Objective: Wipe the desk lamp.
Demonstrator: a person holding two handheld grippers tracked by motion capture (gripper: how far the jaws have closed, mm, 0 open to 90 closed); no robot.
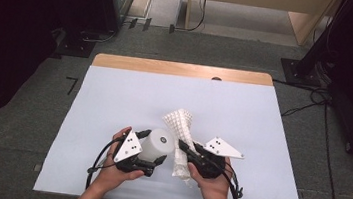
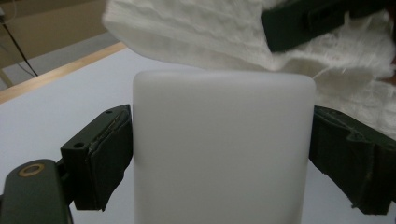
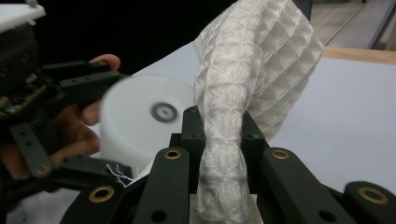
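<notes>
- High view: sitting near the front of the desk [image 1: 115,87] on its pale cover, a white cup [image 1: 155,145] lying tipped with its flat base facing up and toward the camera.
- Clamping that cup from both sides, the left gripper [image 1: 153,147], carried in the left hand [image 1: 119,166] at the lower left.
- Hanging just beside the cup on its right, a white waffle-weave cloth [image 1: 181,130], bunched into a rope in the middle and fanning out at its far end above the desk.
- Pinching the cloth partway along, the right gripper [image 1: 183,148], carried in the right hand [image 1: 213,181]; grey three-cornered plates showing on top of both grippers.
- Left gripper view: pressing against both sides of the cup [image 2: 223,149], the two black pads, so grasping the cup firmly.
- Draping behind and above the cup, the cloth [image 2: 196,37], with one dark jaw of the other gripper lying over it at the upper right.
- Showing at the left, the desk cover and its wooden edge.
- Right gripper view: clenching on the cloth [image 3: 233,121], the black jaws squeezing it into a narrow twisted column rising from the bottom and spreading wide at the top.
- Lying to the left and touching the cloth or just beside it, the cup [image 3: 144,123], blurred, with a small ring mark on its round base.
- Gripping the cup from the left side, the left gripper [image 3: 95,123], with fingers of the left hand [image 3: 70,135] behind it.
</notes>
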